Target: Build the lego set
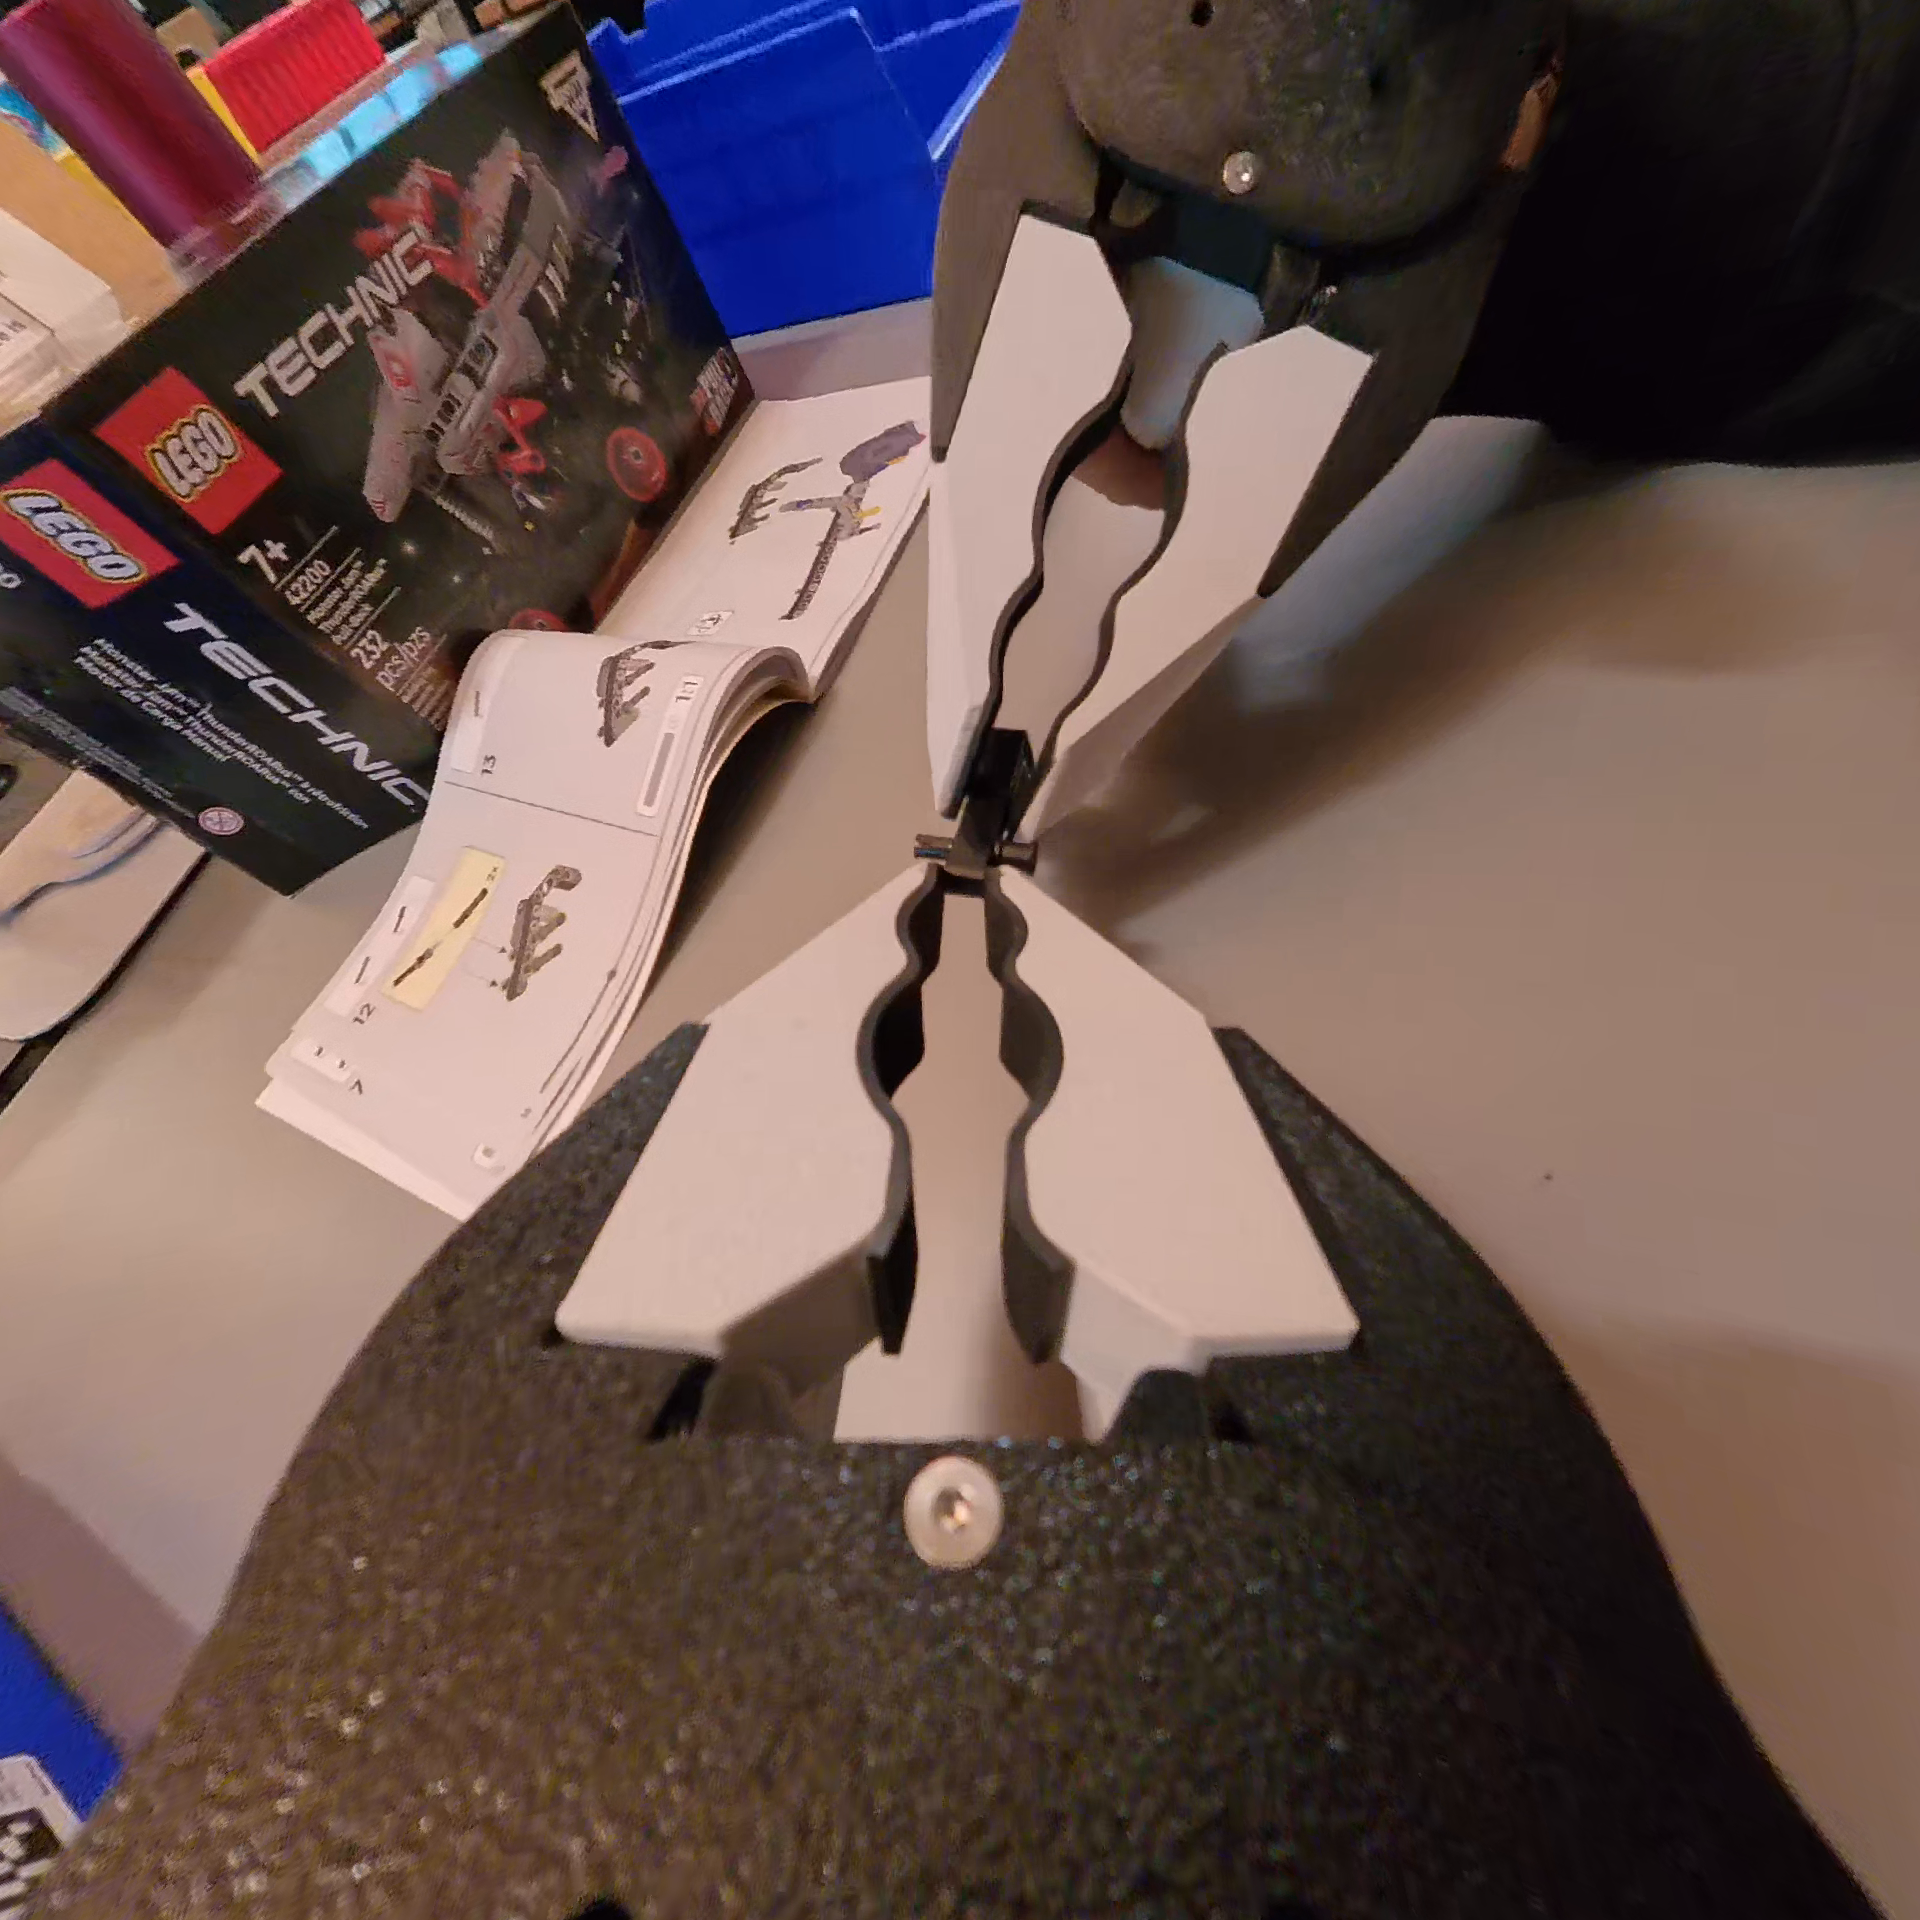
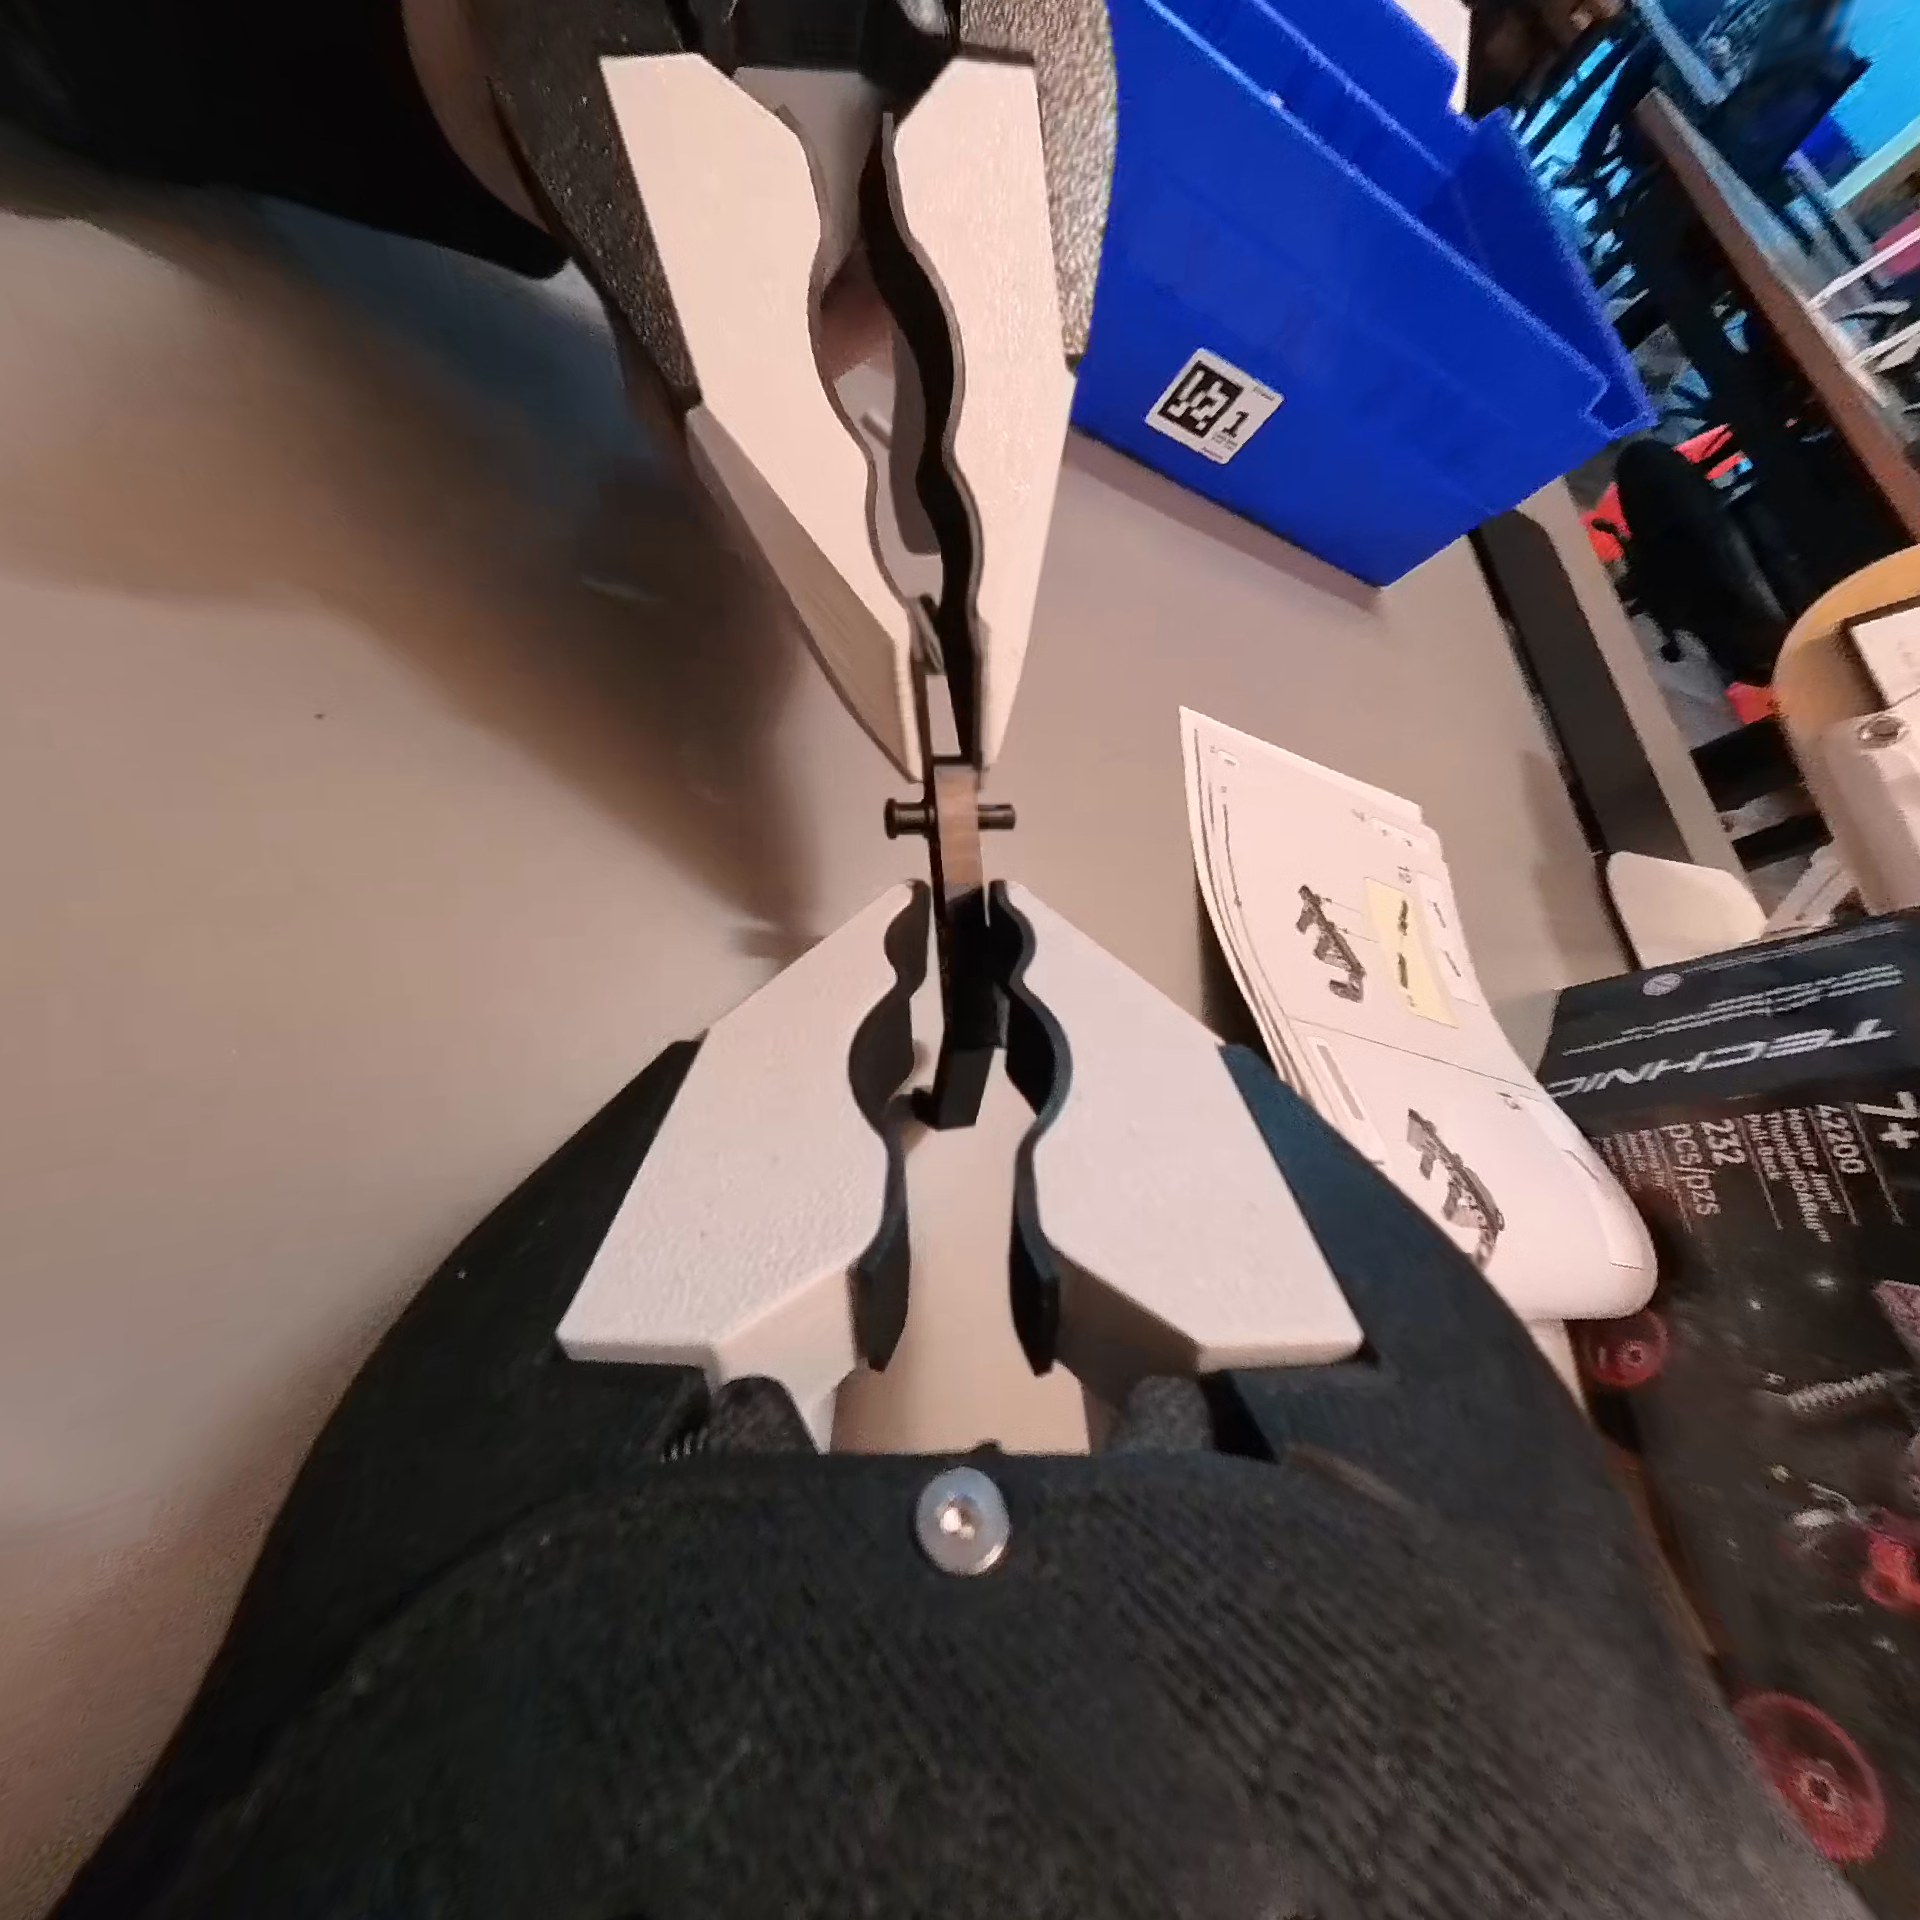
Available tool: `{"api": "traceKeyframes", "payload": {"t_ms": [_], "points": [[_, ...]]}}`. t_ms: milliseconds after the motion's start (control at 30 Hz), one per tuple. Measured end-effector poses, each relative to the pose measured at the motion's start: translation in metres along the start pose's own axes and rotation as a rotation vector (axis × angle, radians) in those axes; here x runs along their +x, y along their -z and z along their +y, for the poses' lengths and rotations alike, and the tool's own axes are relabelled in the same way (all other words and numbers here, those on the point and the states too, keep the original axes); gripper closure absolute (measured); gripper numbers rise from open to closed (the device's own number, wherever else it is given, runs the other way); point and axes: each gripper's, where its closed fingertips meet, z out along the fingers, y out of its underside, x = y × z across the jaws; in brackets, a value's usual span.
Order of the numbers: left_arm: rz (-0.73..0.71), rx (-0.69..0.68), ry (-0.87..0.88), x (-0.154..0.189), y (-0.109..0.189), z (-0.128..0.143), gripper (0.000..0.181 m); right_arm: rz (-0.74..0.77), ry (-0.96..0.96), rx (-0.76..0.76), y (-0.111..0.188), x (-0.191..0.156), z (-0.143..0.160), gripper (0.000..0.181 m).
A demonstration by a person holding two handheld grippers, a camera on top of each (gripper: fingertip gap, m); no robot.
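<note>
A thin black Lego beam with a short black pin across it is held in the air between the two grippers, above the grey table. My left gripper is shut on the beam's near end. My right gripper comes in from the top, tip to tip with the left, shut on the other end. In the right wrist view my right gripper pinches the beam, which reaches back between its jaws. The pin sits in the gap, and the left gripper grips from above.
An open instruction booklet lies on the table to the left, also visible in the right wrist view. The dark Lego box stands behind it. Blue bins stand at the back. A chair and a desk lie beyond the table edge. Less than 4 cm separates the two grippers' tips.
</note>
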Motion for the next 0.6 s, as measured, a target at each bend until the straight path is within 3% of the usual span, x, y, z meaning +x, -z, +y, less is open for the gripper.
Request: {"api": "traceKeyframes", "payload": {"t_ms": [33, 267, 367, 600], "points": [[0.004, 0.012, 0.004, 0.0, 0.002, -0.001, 0.176, -0.001, -0.005, 0.011, 0.001, 0.0, -0.002, 0.172], [0.031, 0.107, 0.035, -0.004, 0.013, -0.009, 0.176, 0.03, -0.041, 0.115, 0.01, 0.009, -0.017, 0.167], [0.052, 0.118, 0.008, -0.002, 0.017, -0.007, 0.176, 0.053, -0.048, 0.101, 0.011, 0.013, -0.013, 0.152], [0.109, 0.195, -0.002, 0.003, 0.028, -0.015, 0.176, -0.103, -0.223, 0.209, 0.018, 0.002, -0.024, 0.149]]}}
